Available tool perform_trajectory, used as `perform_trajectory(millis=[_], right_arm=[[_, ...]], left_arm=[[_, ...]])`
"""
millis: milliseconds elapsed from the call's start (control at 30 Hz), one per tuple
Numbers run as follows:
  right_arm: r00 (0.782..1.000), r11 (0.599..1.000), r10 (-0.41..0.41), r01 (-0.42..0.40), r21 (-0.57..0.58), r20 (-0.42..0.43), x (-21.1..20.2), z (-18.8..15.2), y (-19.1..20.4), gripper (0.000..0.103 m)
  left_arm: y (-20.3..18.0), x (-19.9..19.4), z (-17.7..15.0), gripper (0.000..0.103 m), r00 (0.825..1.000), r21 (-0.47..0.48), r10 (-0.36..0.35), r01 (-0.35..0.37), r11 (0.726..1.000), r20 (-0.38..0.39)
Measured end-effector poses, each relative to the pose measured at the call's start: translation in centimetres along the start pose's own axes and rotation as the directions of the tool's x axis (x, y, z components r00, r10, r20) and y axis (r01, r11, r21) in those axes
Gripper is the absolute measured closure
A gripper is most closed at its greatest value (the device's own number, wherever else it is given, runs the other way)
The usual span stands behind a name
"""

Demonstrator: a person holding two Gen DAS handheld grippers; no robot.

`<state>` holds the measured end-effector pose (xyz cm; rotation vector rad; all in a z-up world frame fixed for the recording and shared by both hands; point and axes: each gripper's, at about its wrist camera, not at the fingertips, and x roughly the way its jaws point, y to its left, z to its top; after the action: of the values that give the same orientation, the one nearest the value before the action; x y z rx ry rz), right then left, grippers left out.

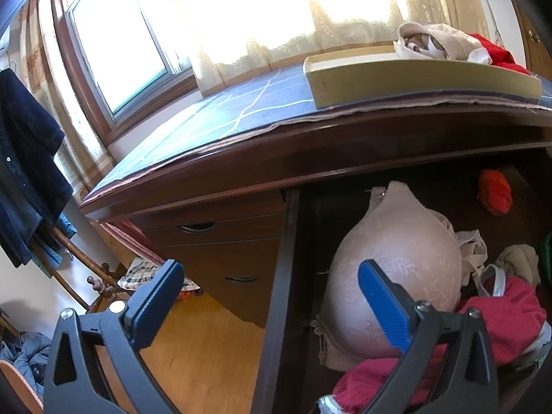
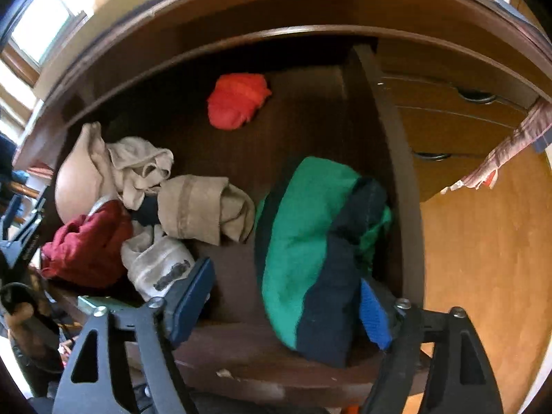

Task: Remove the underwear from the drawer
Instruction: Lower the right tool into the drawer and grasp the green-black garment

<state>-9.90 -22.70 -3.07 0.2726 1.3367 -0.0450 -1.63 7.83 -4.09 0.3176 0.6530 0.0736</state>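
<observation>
The open drawer (image 2: 400, 172) holds a loose pile of underwear. A green and navy garment (image 2: 303, 227) lies at its right side, between the fingers of my right gripper (image 2: 283, 307), which points steeply down and is open; the left pad stands clear of the cloth. Further left are beige pieces (image 2: 203, 207), a white piece (image 2: 155, 262), a dark red garment (image 2: 89, 245) and a pink bra (image 2: 74, 186). A small red piece (image 2: 238, 100) lies alone at the back. My left gripper (image 1: 272, 286) is open and empty, straddling the drawer's left wall (image 1: 279, 276) in front of the bra (image 1: 396, 258).
On the dresser top, a cream tray (image 1: 414, 82) on a blue checked cloth (image 1: 241, 103) holds beige and red clothes (image 1: 448, 46). Closed drawers (image 1: 220, 241) flank the open one. Wooden floor (image 2: 483, 258) lies below. Dark clothes (image 1: 24, 158) hang on a rack at the left.
</observation>
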Motion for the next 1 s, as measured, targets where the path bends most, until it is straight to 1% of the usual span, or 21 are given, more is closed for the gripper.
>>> perform_trajectory(millis=[67,167,233,267,300,367,467,567,633,733,800,900,1000], right_arm=[[1.000,0.999,-0.025,0.025,-0.035,-0.009,0.6,0.1,0.6,0.015],[0.999,0.994,-0.049,0.049,-0.094,0.003,1.1,0.1,1.2,0.015],[0.999,0.992,-0.053,0.054,-0.115,0.005,1.2,-0.1,1.1,0.018],[0.998,0.991,-0.056,0.057,-0.119,0.011,1.1,-0.1,0.9,0.029],[0.998,0.991,-0.056,0.057,-0.120,0.015,1.1,-0.2,0.8,0.046],[0.998,0.991,-0.049,0.053,-0.121,0.033,0.9,-0.4,-0.1,0.064],[0.998,0.993,-0.005,0.013,-0.116,0.064,0.7,-0.6,-1.4,0.072],[0.994,0.995,0.057,-0.049,-0.088,0.095,0.0,-0.4,-2.3,0.077],[0.986,0.992,0.103,-0.093,-0.080,0.129,-0.9,-0.3,-2.4,0.078],[0.966,0.981,0.180,-0.162,-0.108,0.186,-2.7,-0.2,-1.2,0.079],[0.945,0.966,0.239,-0.210,-0.148,0.222,-3.9,0.1,-0.3,0.079],[0.929,0.960,0.266,-0.229,-0.164,0.258,-4.6,0.5,0.5,0.079],[0.912,0.955,0.292,-0.259,-0.147,0.288,-5.5,1.0,0.6,0.079]], left_arm=[[0.0,0.0,0.0,0.000,1.000,-0.003,-0.004,0.004,1.000,0.000],[0.1,0.0,-0.1,0.000,1.000,-0.003,-0.008,0.008,1.000,0.004],[0.1,-0.1,0.0,0.000,1.000,-0.002,-0.008,0.008,1.000,0.006],[0.1,0.0,0.0,0.000,1.000,-0.002,-0.007,0.007,1.000,0.006],[0.1,-0.1,0.0,0.000,1.000,-0.002,-0.008,0.008,1.000,0.007],[0.1,0.0,0.0,0.000,1.000,-0.002,-0.007,0.007,1.000,0.006],[0.1,-0.1,0.0,0.000,1.000,-0.001,-0.007,0.007,1.000,0.006],[0.1,0.0,-0.1,0.000,1.000,0.000,-0.005,0.005,1.000,0.006],[0.1,0.0,-0.1,0.000,1.000,0.001,-0.006,0.006,1.000,0.005],[0.1,0.0,-0.1,0.000,1.000,0.004,-0.004,0.004,1.000,0.003],[0.1,0.0,-0.1,0.000,1.000,0.004,-0.003,0.003,1.000,0.003],[0.0,0.0,0.0,0.000,1.000,0.005,-0.005,0.005,1.000,0.003],[-0.2,0.0,0.0,0.000,1.000,0.008,-0.007,0.007,1.000,0.002]])
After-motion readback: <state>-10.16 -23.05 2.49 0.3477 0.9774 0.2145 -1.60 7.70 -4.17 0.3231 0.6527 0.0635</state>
